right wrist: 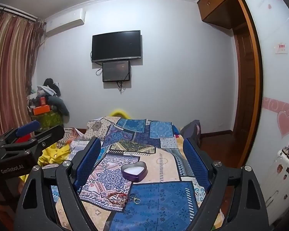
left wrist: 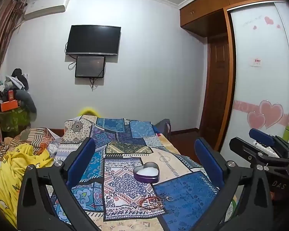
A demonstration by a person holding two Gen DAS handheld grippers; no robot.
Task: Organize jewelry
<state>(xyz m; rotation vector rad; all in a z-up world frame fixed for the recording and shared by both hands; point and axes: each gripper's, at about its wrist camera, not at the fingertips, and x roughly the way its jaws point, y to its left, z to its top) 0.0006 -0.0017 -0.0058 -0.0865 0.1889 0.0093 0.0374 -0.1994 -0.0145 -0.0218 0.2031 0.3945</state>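
Start step: both tools, left (left wrist: 144,159) and right (right wrist: 142,154), gape empty above the bed (right wrist: 160,202). Next: pinch a bracelet (right wrist: 116,196) near the bed's near edge, transfer to box (right wrist: 134,171).

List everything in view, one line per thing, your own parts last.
heart-shaped box: 1, purple with white lining, open on the bedspread
bracelets: tangled, count unclear, red beaded, nearer than the box
rings: about 2, metal, right of the bracelets
patchwork bedspread: 1, blue and beige, on the bed
TV: 1, black, on the wall
small screen: 1, black, under the TV
air conditioner: 1, white, high on the wall
left claw: black with blue pads, open
right claw: black with blue pads, open
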